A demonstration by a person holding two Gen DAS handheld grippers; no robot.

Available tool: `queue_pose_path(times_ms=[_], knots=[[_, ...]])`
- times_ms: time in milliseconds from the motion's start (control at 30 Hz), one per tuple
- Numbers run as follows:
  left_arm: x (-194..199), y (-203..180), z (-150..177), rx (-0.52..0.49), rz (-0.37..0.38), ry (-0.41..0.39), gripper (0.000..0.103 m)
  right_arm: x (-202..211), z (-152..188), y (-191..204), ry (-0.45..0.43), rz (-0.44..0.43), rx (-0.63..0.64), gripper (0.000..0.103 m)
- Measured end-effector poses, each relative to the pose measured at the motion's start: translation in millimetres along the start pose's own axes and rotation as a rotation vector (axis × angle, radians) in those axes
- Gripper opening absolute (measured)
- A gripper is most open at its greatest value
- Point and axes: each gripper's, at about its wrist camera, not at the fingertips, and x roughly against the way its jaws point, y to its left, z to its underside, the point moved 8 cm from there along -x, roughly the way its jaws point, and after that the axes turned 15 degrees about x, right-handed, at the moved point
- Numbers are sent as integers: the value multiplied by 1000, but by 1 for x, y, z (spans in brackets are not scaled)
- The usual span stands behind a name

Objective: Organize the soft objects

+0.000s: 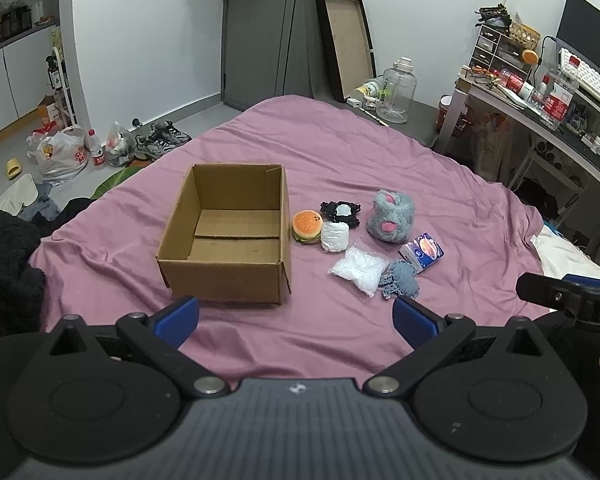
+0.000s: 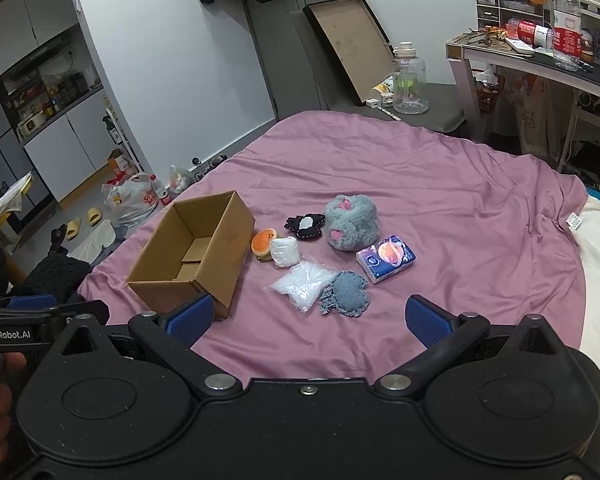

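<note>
An open, empty cardboard box (image 1: 228,236) (image 2: 192,256) stands on the pink bedsheet. To its right lie a burger plush (image 1: 307,227) (image 2: 264,243), a white roll (image 1: 334,237) (image 2: 285,252), a black-and-white plush (image 1: 341,212) (image 2: 305,225), a grey furry toy (image 1: 391,217) (image 2: 351,221), a clear bead bag (image 1: 358,269) (image 2: 301,285), a blue knitted piece (image 1: 402,279) (image 2: 347,293) and a tissue pack (image 1: 422,253) (image 2: 386,259). My left gripper (image 1: 296,322) is open, short of the box. My right gripper (image 2: 307,318) is open, short of the knitted piece.
The pink sheet (image 1: 340,152) covers the bed. Bags, shoes and bottles (image 1: 96,150) litter the floor at left. A big water jug (image 1: 398,92) and a leaning tray (image 1: 346,46) stand beyond the bed. A cluttered desk (image 1: 540,96) is at right, dark clothing (image 1: 4,264) at left.
</note>
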Motion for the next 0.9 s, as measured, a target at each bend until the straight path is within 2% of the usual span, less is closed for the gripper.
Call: queue_pose_path(times_ms=[900], knots=[[-22,-13,-10,-6,8,-8,100,-21,-8,-5,-1,-19,-2,103]])
